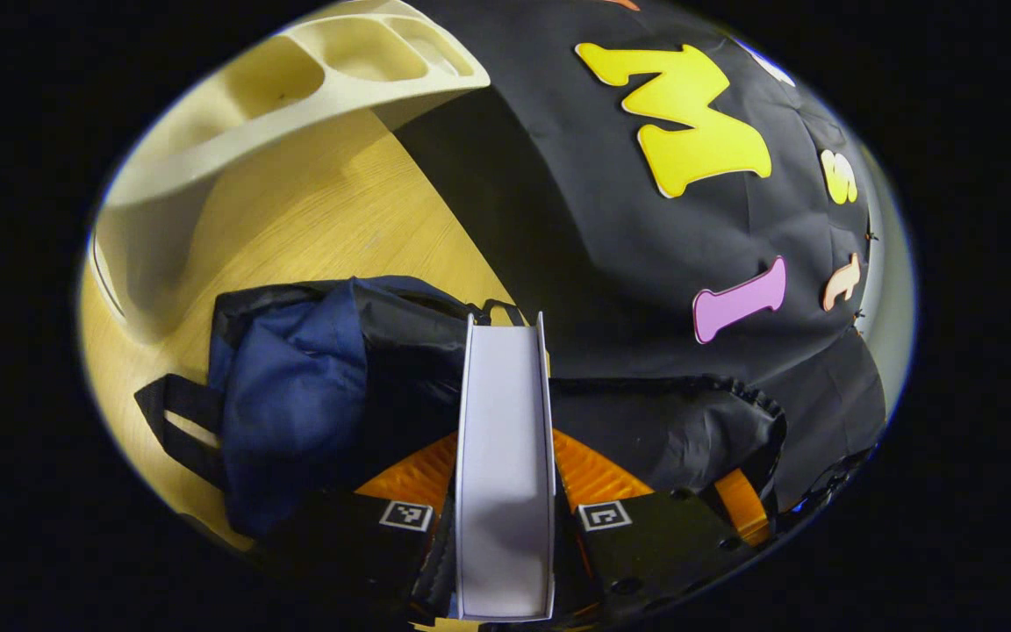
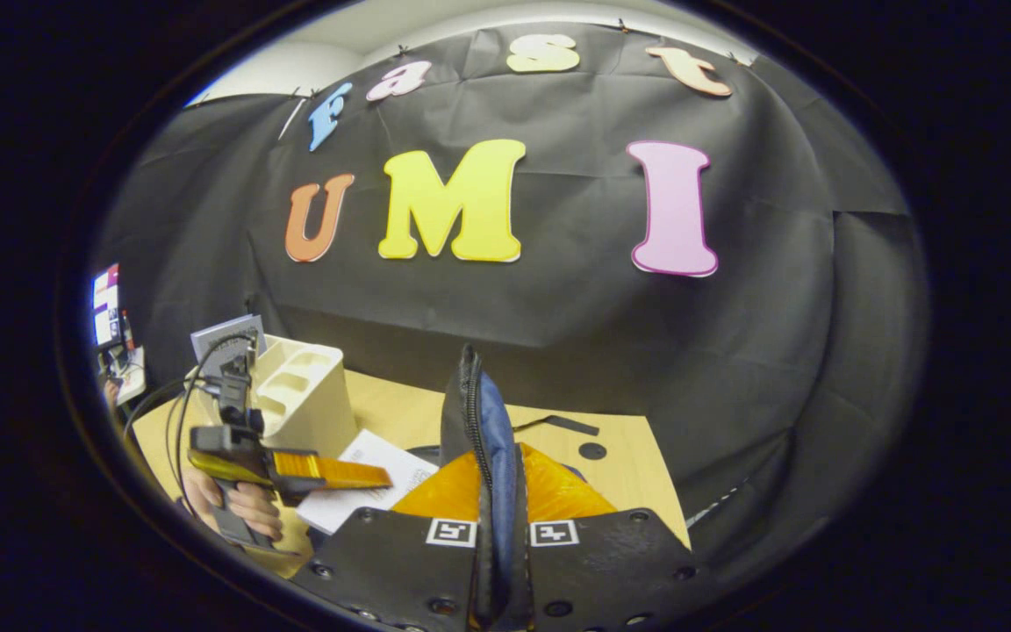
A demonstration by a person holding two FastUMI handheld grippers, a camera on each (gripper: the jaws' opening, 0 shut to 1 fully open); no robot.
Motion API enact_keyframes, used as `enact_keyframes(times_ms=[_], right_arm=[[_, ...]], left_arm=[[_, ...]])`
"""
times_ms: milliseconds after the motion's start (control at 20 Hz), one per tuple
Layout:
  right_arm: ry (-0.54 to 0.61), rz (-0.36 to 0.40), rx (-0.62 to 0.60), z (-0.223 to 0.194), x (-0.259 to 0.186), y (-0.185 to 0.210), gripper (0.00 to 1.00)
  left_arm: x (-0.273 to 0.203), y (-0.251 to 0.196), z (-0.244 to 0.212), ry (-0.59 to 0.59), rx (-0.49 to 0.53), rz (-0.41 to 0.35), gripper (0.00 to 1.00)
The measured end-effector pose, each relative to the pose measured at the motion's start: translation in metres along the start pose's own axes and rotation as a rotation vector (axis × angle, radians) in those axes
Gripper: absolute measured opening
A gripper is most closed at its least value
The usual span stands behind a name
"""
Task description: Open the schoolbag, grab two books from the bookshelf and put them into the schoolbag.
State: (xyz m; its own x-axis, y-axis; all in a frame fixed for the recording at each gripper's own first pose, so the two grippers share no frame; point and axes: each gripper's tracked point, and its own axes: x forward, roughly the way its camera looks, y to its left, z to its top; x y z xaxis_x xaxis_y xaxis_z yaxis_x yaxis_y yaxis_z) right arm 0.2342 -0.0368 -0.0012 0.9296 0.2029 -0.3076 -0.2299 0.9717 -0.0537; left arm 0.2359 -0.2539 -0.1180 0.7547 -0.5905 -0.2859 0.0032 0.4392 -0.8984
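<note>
White book (image 1: 504,465) sits clamped in the left gripper (image 1: 505,518) at lower centre, poised over the schoolbag (image 1: 312,395) on the counter (image 1: 330,211), while the right gripper (image 2: 497,527) pinches the bag's zippered edge (image 2: 475,421) up, so loading seems underway, the count unclear.

From my station both views look dim at the dark cloth and bright only on the wooden table (image 1: 321,211), which glows warm yellow toward 10 o'clock in the left gripper view. The cream bookshelf (image 1: 295,79) throws a soft shadow under itself. The white book (image 1: 504,456) is grey and soft near 6 o'clock, out of focus. Fisheye bending is strong at all edges. I see no hard glare.
</note>
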Motion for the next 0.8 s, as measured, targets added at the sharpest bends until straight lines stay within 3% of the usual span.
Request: enact_keyframes(times_ms=[150,450,550,650,700,750,800], right_arm=[[-0.038,0.005,-0.002,0.006,-0.010,0.012,0.08],[-0.050,0.009,0.004,0.006,-0.015,0.038,0.05],[-0.048,0.013,-0.006,0.003,-0.014,0.047,0.07],[-0.049,0.010,-0.025,0.002,-0.015,0.049,0.08],[-0.043,0.010,-0.021,-0.001,-0.014,0.049,0.07],[-0.042,0.003,-0.016,-0.002,-0.013,0.045,0.07],[-0.035,-0.007,-0.008,-0.003,-0.013,0.042,0.07]], left_arm=[[0.011,-0.005,-0.017,-0.050,0.017,-0.024,0.47],[0.032,-0.006,-0.046,-0.119,-0.120,-0.047,0.47],[0.037,-0.007,-0.050,-0.134,-0.116,-0.052,0.46],[0.039,0.001,-0.055,-0.124,-0.064,-0.002,0.48],[0.043,0.014,-0.055,-0.105,-0.035,0.065,0.50],[0.046,0.023,-0.061,-0.067,-0.042,0.097,0.73],[0.041,0.025,-0.059,-0.051,-0.060,0.091,0.74]])
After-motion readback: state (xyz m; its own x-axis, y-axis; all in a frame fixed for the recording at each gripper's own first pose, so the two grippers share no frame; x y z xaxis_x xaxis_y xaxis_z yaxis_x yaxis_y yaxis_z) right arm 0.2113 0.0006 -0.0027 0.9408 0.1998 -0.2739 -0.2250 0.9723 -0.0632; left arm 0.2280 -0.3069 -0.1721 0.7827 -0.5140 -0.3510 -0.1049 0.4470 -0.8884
